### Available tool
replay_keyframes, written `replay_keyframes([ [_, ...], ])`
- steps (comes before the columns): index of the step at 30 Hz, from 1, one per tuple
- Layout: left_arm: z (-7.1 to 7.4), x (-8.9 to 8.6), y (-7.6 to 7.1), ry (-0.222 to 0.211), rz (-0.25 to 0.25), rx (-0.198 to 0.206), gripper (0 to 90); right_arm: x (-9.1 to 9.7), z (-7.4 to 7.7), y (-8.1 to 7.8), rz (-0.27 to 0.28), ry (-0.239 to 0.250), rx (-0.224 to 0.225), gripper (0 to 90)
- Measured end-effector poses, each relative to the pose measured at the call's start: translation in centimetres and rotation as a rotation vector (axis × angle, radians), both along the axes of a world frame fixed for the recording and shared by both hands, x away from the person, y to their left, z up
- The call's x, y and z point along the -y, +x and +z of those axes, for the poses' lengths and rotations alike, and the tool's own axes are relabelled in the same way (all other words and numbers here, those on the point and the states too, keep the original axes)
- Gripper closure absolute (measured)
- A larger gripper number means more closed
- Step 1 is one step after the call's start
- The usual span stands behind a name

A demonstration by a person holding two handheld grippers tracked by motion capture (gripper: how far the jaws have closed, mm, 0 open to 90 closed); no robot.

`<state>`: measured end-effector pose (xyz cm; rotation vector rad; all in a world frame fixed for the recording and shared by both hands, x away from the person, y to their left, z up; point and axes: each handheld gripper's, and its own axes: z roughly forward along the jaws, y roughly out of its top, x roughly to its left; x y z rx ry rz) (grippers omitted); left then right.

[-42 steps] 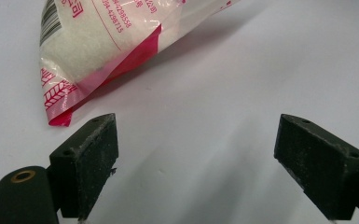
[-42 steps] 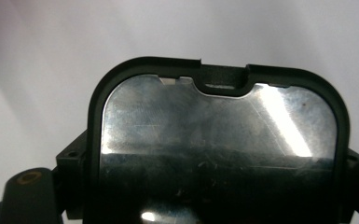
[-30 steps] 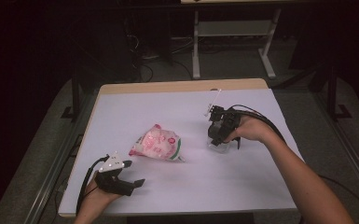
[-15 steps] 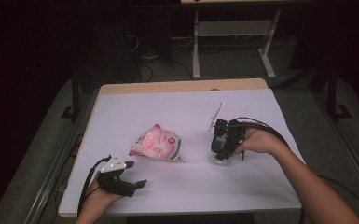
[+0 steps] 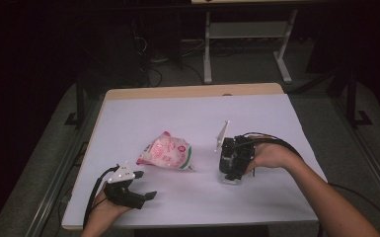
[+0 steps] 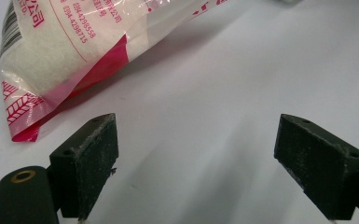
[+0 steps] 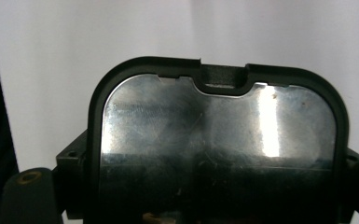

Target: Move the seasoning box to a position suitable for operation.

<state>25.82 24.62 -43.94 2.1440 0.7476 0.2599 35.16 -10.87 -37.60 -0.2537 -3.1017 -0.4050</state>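
Surroundings: dark room, a grey floor around the table, a pale metal stand (image 5: 247, 39) and loose cables beyond its far edge.
Table: white top (image 5: 168, 108) with a bare wooden strip along the far side.
Bag: a clear plastic pouch (image 5: 166, 152) printed in pink and red lies near the middle of the table, sealed, slumped on its side, and packed with white grains; the left gripper view shows a barcode, red lettering and a red-trimmed corner resting on the table.
Right gripper: right gripper (image 5: 233, 170) points down at the table right of the bag, held by the right hand (image 5: 271, 155); its jaws are clamped on the two sides of a black-rimmed container (image 7: 214, 140).
Container: rounded, with a notch in its far rim and a shiny metal floor; I see nothing in it.
Left gripper: left gripper (image 5: 145, 190) sits at the near left edge, jaws spread wide and empty, just short of the bag's corner.
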Motion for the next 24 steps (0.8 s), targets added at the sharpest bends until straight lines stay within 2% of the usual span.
replay_keyframes([
  [5,-0.1,0.1,0.0,0.003,-0.005,-0.003,13.3,-0.6,-0.6,-0.6,0.071,-0.012,0.003,14.9],
  [8,-0.1,0.1,0.0,0.007,-0.009,-0.003,13.4,-0.6,-0.9,-0.8,0.089,-0.015,0.017,14.9],
  [13,-0.2,0.1,0.1,0.011,-0.009,-0.003,13.3,-0.3,-1.0,-0.8,0.095,-0.003,0.026,14.8],
  [15,-0.2,0.2,0.0,0.013,-0.01,-0.008,13.3,-0.1,-1.0,-0.9,0.082,0.008,0.021,13.8],
  [18,-0.2,0.3,0.0,0.01,-0.01,-0.01,13.3,0.0,-1.2,-0.9,0.076,-0.004,0.019,12.8],
  [24,-0.2,0.2,0.0,0.011,-0.009,-0.012,13.3,1.1,-1.1,-1.0,0.051,0.029,0.02,12.8],
])
